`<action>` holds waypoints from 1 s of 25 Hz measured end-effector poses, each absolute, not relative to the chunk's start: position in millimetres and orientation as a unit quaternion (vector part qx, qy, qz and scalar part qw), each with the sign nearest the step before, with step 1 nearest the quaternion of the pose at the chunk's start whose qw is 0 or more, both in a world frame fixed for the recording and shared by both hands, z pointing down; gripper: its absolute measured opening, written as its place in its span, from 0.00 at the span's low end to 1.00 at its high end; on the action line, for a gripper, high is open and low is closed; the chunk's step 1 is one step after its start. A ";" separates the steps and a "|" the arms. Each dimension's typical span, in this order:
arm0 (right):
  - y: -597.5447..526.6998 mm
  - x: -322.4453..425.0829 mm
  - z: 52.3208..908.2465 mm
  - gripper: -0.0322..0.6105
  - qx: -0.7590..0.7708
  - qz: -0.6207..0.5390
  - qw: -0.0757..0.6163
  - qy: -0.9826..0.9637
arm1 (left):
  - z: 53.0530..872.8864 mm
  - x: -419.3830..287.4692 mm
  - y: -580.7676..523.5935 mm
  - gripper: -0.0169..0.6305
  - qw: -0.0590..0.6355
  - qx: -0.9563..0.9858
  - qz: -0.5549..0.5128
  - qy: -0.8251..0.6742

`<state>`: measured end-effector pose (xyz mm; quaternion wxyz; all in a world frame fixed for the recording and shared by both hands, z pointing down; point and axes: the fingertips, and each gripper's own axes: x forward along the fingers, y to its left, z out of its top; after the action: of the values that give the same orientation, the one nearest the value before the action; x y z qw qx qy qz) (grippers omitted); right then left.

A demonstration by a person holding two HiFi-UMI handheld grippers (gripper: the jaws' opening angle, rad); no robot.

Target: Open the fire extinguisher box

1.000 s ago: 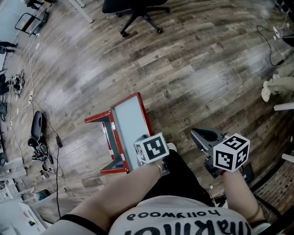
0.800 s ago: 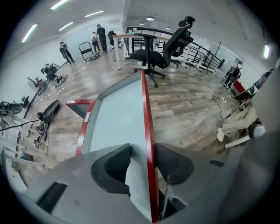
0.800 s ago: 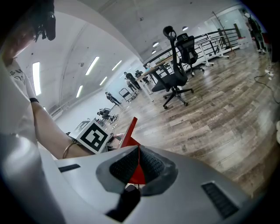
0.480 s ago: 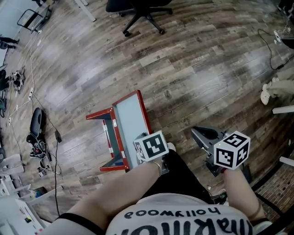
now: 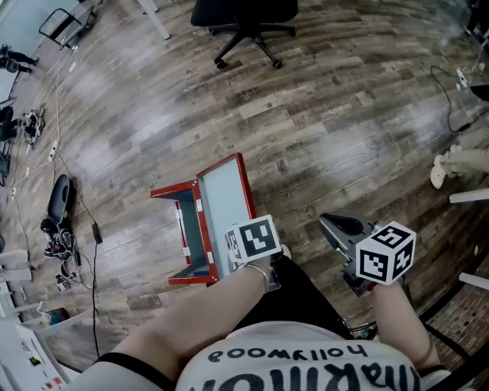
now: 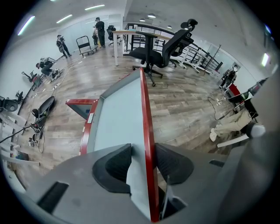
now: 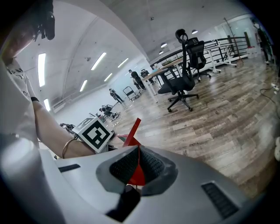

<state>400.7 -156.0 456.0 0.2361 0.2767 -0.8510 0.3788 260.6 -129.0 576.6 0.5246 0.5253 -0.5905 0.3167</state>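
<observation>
The red fire extinguisher box (image 5: 186,243) stands on the wooden floor (image 5: 344,114), its glazed door (image 5: 225,200) swung open, with an office chair (image 5: 246,17) well apart beyond it. The left gripper (image 6: 144,164) has its fingers (image 6: 173,164) clamped on the door's red edge. The right gripper (image 7: 138,164) hangs apart from the box, fingers drawn together on nothing.

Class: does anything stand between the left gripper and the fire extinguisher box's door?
Nothing visible does. The left gripper grips the door by its red edge, with its pads pressing on both sides and nothing else in the gap.
</observation>
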 end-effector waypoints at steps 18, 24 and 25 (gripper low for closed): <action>-142.9 398.9 445.7 0.07 0.278 0.352 0.258 -0.856 | 574.8 263.8 -135.3 0.30 0.518 0.536 0.311 -0.589; -149.3 394.1 437.6 0.07 0.272 0.344 0.253 -0.863 | 558.3 259.1 -140.9 0.39 0.491 0.554 0.319 -0.592; -151.0 392.4 435.5 0.07 0.270 0.342 0.252 -0.864 | 555.2 262.7 -143.9 0.39 0.488 0.564 0.314 -0.588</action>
<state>392.4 -151.0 435.5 0.2520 0.2699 -0.8642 0.3417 262.7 -143.9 555.2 0.4882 0.5635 -0.5880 0.3137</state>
